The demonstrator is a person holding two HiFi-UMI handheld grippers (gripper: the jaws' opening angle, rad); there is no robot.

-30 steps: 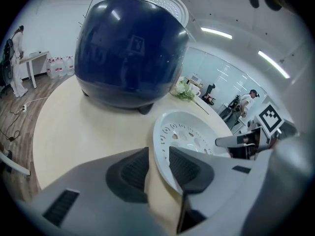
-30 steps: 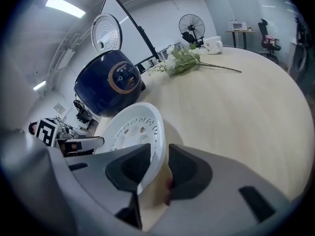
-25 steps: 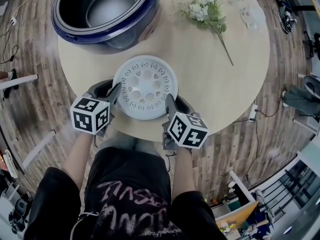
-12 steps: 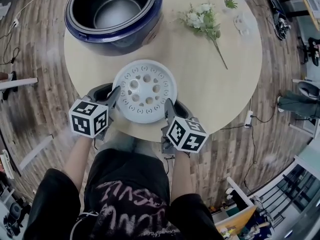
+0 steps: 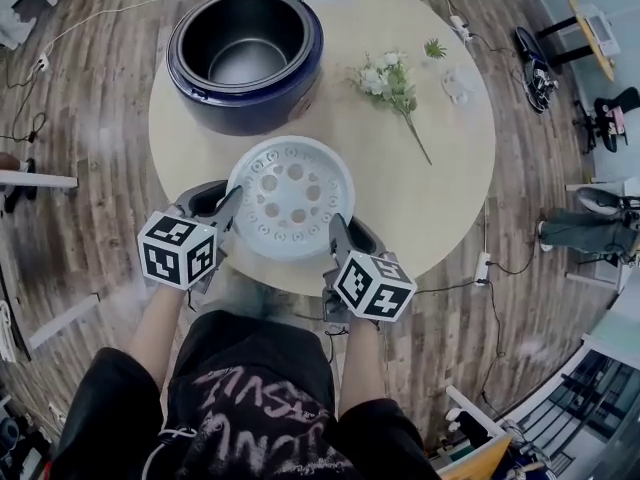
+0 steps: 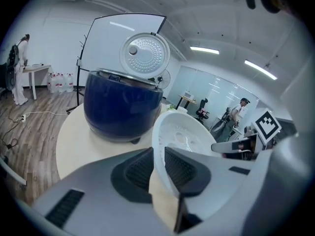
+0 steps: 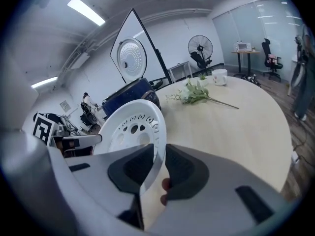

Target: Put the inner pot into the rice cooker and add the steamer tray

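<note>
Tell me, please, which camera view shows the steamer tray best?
The head view: the steamer tray appears whole from above, its hole pattern visible. The left gripper view shows it nearly edge-on; the right gripper view shows it tilted, its lower part hidden.

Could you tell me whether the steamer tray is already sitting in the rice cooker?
No, the left gripper and right gripper hold the steamer tray apart from the rice cooker.

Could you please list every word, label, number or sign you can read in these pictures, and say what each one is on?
Pink print on the person's black T-shirt: upside down and too blurred to read.
Black-and-white marker cubes: square patterns only, no letters or numbers.
Dark blue round rice cooker: no label visible.
</note>
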